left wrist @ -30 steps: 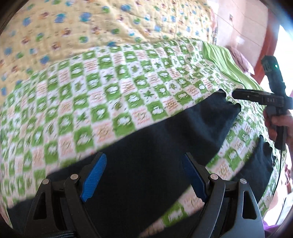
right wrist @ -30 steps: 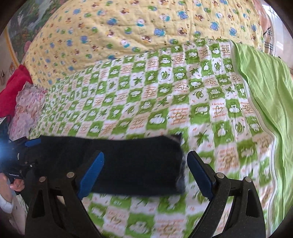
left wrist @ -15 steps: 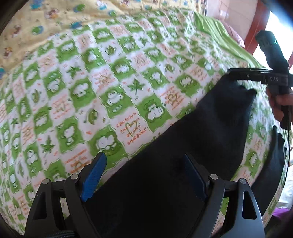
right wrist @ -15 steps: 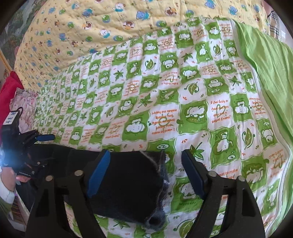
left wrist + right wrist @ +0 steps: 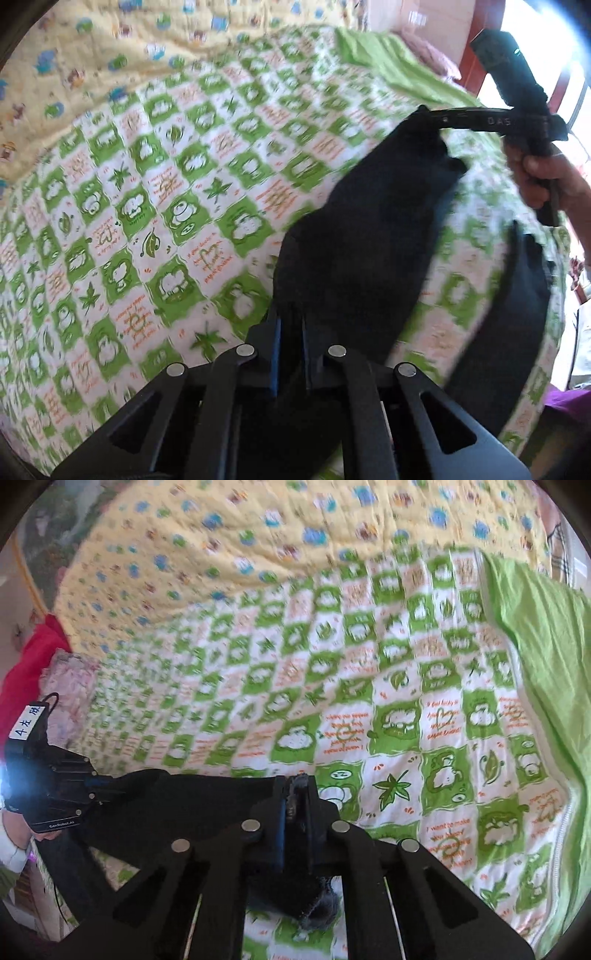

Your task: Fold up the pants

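Your left gripper (image 5: 290, 325) has just closed and is clamped on the waist end of the dark navy cloth pants (image 5: 365, 236); your right gripper (image 5: 295, 805) has likewise just pinched the frayed hem of the far leg. The pants stretch between them over the green-and-white checked quilt (image 5: 147, 206), the other leg trailing toward four o'clock in the left view. Lift both ends together, keep the cloth taut, and carry this leg across onto the trailing one. Motion blur hides the edges, so confirm you hold both layers, probably, before swinging.
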The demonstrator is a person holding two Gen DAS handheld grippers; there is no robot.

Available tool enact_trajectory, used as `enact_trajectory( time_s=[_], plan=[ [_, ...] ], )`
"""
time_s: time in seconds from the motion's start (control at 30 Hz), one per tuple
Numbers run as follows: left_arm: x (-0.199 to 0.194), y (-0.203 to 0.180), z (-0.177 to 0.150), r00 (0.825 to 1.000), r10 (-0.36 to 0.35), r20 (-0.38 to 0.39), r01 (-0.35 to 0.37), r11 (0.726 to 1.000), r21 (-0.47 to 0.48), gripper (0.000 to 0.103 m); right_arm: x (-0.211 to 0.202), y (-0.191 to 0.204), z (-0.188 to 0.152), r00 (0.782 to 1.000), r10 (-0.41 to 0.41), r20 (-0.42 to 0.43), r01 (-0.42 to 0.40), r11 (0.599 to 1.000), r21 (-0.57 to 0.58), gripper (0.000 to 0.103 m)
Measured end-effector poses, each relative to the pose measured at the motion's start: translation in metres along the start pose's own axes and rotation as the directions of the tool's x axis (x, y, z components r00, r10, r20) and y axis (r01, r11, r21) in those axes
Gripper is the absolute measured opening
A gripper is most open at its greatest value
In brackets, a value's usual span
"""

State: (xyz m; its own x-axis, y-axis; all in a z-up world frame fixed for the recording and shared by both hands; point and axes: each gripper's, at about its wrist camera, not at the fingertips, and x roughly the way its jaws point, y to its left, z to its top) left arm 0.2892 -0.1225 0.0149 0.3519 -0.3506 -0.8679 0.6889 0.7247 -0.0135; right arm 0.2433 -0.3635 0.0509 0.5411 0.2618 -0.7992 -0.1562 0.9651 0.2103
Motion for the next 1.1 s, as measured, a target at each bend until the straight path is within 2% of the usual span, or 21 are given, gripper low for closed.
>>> enact_trajectory(
  time_s=[0.2,0.33,0.5,0.7,0.9,1.1],
  plan=[
    [-0.044,-0.034,-0.031,0.998,-0.041,0.044,0.042,0.999,-0.032,0.007,-0.039,0.001,-0.016,0.993,0.088,0.074,-0.085,0.996,-0.038,0.009],
    [-0.058,-0.059,-0.053,0.996,-0.067,0.059,0.069,0.997,-0.037,0.007,-0.064,0.010,-0.039,0.985,0.152,0.080,-0.144,0.985,-0.097,0.008],
    [-0.065,-0.077,-0.076,0.996,-0.069,0.052,0.072,0.996,-0.052,0.006,-0.094,0.020,-0.075,0.977,0.208,0.044,-0.198,0.966,-0.168,0.008],
    [-0.078,-0.094,-0.098,0.994,-0.083,0.074,0.088,0.994,-0.069,0.006,-0.122,0.030,-0.116,0.982,0.190,-0.020,-0.189,0.953,-0.237,0.008],
    [-0.081,-0.111,-0.123,0.993,-0.094,0.077,0.100,0.992,-0.082,0.006,-0.129,0.031,-0.151,0.988,0.131,-0.079,-0.148,0.951,-0.273,0.008],
    [-0.083,-0.132,-0.139,0.994,-0.074,0.080,0.077,0.996,-0.034,0.006,-0.143,0.028,-0.164,0.993,0.104,-0.056,-0.115,0.958,-0.261,0.007]
  ],
)
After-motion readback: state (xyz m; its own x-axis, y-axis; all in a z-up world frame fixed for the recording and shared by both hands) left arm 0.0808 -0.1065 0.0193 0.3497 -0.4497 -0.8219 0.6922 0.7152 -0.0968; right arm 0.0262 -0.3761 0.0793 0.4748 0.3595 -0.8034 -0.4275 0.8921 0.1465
